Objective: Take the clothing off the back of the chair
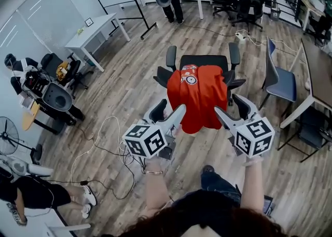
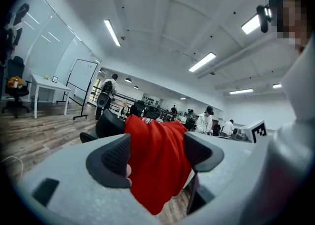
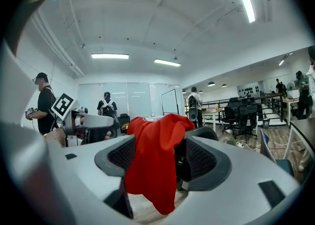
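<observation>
I see the red garment [image 1: 199, 98] draped over the backrest of the black office chair [image 1: 205, 60]. It covers most of the backrest and hangs in loose folds down the side facing me. A round white-and-red print sits near its top. The chair stands upright on the wooden floor [image 1: 129, 91].

Between the jaws of the left gripper [image 2: 157, 152], the red shirt [image 2: 157, 165] hides most of the office chair [image 2: 109, 124], and part of its hem goes behind the claw's body. We cannot read the round print [image 1: 191, 79] near the collar; it is too small. We cannot tell whether any pad touches the cloth.
</observation>
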